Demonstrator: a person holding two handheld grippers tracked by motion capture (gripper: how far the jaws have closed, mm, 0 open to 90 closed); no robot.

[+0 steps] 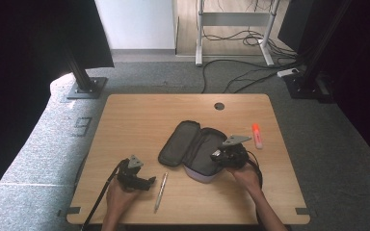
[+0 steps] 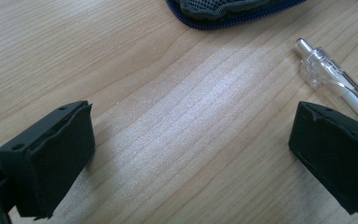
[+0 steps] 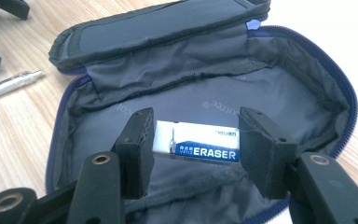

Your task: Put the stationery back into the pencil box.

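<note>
Right gripper [image 3: 193, 149] over the open pencil case [image 3: 270, 93], jaws part closed across the ends of an eraser [image 3: 200, 145]. Pads look pressed to both short ends, eraser held lengthwise above the grey lining, inside the case's near half. In the high view the same gripper [image 1: 220, 155] sits over the case [image 1: 192, 147] at its right side.

Risk, as I judge it: the grip is on the narrow ends only, so a small tilt could let the eraser pivot or slip out early. If released too high it may bounce off the soft lining and land on the table [image 1: 139, 115]. The jaws are wide enough to snag the case wall or zipper edge on the way out and drag the case.

Left gripper [image 2: 191, 154] rests low on the table, jaws wide apart, nothing between them. The pen [image 2: 335, 79] lies just beside its one jaw; a careless shift could roll it. An orange marker [image 1: 257, 135] lies well apart, right of the case.
</note>
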